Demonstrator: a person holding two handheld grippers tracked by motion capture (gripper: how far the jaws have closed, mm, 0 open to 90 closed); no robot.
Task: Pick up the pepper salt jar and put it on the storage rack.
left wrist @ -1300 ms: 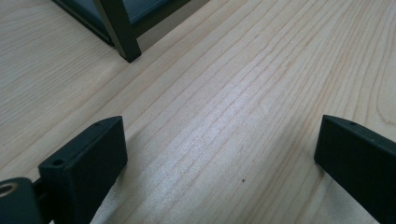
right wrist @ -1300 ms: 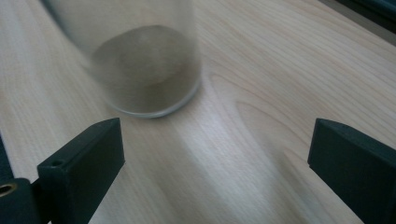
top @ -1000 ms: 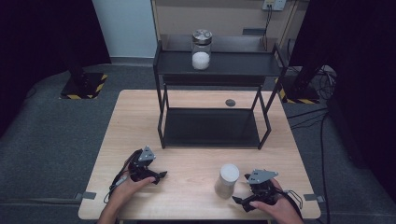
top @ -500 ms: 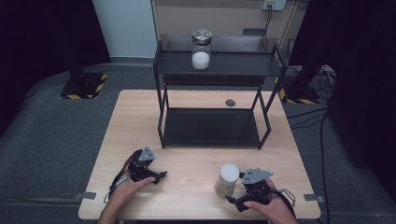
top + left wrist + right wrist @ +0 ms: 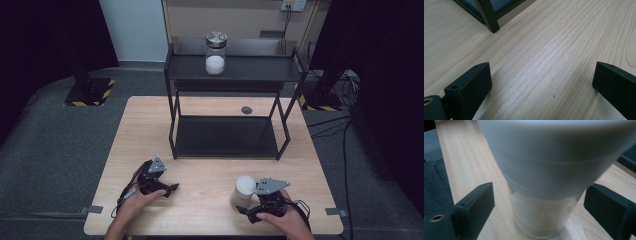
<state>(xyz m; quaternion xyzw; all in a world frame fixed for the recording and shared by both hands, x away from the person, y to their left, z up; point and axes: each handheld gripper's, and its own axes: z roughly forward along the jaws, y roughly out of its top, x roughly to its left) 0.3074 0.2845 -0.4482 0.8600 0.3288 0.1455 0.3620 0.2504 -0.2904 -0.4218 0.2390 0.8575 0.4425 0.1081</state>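
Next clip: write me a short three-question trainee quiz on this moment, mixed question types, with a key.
1. True or false: the right claw is shut on the white-lidded jar.
2. Where does the glass jar holding white powder stand? A) table B) top shelf of the black rack C) bottom shelf
3. What lies between the left claw jaws?

Key: 1 false, the jaws stand apart either side of it; 2 B; 3 only bare wood.
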